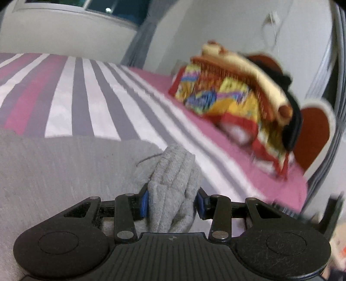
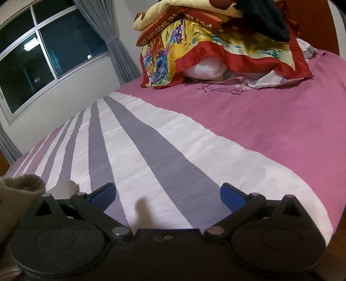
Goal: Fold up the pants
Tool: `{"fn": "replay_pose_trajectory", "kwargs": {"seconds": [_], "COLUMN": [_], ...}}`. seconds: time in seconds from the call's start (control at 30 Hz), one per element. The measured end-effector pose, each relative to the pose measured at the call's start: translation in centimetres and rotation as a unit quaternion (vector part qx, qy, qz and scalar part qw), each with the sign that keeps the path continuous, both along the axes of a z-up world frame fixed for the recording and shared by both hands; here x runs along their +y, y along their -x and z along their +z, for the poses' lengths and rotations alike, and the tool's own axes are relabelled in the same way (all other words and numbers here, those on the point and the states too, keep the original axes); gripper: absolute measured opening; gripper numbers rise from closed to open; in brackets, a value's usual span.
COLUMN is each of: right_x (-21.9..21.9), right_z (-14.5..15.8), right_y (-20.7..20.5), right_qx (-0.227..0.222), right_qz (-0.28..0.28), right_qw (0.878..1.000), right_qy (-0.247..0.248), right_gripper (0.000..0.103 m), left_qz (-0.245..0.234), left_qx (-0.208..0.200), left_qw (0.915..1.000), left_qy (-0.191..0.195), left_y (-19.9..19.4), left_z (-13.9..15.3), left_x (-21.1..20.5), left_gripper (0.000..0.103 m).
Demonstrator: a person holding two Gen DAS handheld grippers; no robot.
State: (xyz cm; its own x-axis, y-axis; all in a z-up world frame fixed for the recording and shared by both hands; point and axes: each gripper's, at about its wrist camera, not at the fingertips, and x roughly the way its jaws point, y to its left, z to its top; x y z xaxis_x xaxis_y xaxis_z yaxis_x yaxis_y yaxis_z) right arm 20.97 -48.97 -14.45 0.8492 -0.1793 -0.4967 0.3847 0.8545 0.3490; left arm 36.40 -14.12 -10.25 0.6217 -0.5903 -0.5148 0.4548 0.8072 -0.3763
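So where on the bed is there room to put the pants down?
The striped middle of the bedspread ahead of the open right tongs is bare, as is the pink part beside it. The far end is crowded by the pile of bedding.

Left gripper (image 1: 172,204): blue-padded fingers (image 1: 144,204) closed on a bunched fold of grey fabric; black linkage and ribbed body fill the bottom of the view.
Grey pants (image 1: 64,173): ribbed knit, spread across the lower left; the pinched wad rises between the jaws, with a loose thread (image 1: 149,158) sticking out just left of it.
Bedspread (image 1: 97,103): white, grey and pink stripes running away from the camera, solid pink band (image 1: 248,155) on the right.
Pile of bedding (image 1: 233,97): bright multicoloured cloth with red border, cream roll on top, dark item behind; blurred.
Headboard (image 1: 313,131): reddish brown, beyond the pile.
Curtain (image 1: 142,36): grey, hanging beside a dark window (image 1: 112,9).
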Motion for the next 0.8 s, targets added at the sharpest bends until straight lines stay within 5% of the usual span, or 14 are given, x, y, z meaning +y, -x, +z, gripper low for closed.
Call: {"fn": "replay_pose_trajectory", "kwargs": {"seconds": [0.13,0.2,0.37,0.53,0.7,0.8], "right_x": [-0.1,-0.1,-0.4,-0.8,2.4,4.9], "right_z": [-0.2,-0.2,-0.2,0.3,2.3,3.3], "right_y": [-0.3,-0.3,-0.1,0.9,2.4,3.3], "right_qx": [0.000,0.000,-0.008,-0.033,-0.076,-0.091], "right_qz": [0.001,0.001,0.012,0.033,0.135,0.170], "right_qw": [1.000,1.000,1.000,0.998,0.988,0.981], "right_qy": [-0.006,-0.006,-0.020,-0.042,-0.023,-0.013], "right_gripper": [0.103,0.103,0.103,0.103,0.103,0.100], "left_qz": [-0.034,-0.051,-0.026,0.103,0.235,0.240], "left_qx": [0.019,0.013,-0.025,-0.088,-0.055,-0.041], "left_qw": [0.9987,0.9981,0.9992,0.9887,0.9681,0.9670], "left_qy": [-0.034,-0.031,-0.019,-0.064,-0.066,-0.077], "left_y": [-1.2,-0.7,0.9,6.5,12.6,14.8], "left_z": [-2.0,-1.9,0.9,2.5,0.7,-0.4], "left_x": [-3.0,-3.6,-2.6,7.0,18.1,20.2], "left_gripper": [0.064,0.090,0.091,0.091,0.091,0.091]}}
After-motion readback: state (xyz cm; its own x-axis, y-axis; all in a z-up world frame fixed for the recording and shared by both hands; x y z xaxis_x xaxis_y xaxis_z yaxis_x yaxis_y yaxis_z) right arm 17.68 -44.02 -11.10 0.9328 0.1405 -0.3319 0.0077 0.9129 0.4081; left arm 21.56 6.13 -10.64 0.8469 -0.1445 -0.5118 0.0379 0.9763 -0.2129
